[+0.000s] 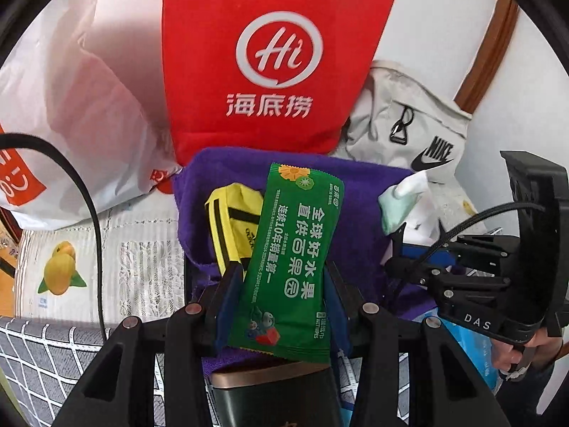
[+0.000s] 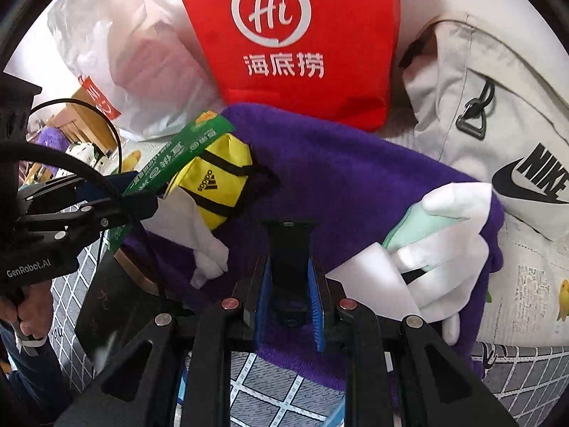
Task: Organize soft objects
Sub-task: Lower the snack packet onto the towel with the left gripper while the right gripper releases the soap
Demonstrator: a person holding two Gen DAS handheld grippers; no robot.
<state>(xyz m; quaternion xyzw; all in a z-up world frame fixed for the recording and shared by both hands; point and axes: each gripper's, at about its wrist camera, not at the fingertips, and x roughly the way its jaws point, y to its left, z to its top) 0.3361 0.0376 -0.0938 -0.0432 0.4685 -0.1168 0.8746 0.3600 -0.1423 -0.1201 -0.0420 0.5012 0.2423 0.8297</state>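
My left gripper (image 1: 281,284) has its blue-padded jaws part open and pressed against the two long edges of a green wet-wipes packet (image 1: 291,263), so I am holding it. The packet is a flat, glossy foil sachet, long and narrow with crimped ends; its long axis runs along the fingers, pointing away from the camera and leaning slightly to the right at its far end. It hangs above a purple towel (image 1: 359,192), thick and fuzzy, spread over a grey grid-patterned sheet (image 1: 35,363). On the towel, just left of the packet, lies a small yellow Adidas pouch (image 2: 217,181), a soft nylon roll with black straps. My right gripper (image 2: 290,284) is nearly closed on a slim black strap-like piece (image 2: 290,245), matte and rigid-looking, standing straight out between the pads; I cannot tell what it is. To its right a white soft toy (image 2: 448,245) with a pale green patch rests on the towel's edge. Behind stand a red non-woven bag (image 2: 295,35) with a white logo, a crinkled white plastic bag (image 1: 71,106), and a grey canvas Nike bag (image 2: 498,124) with a metal buckle.
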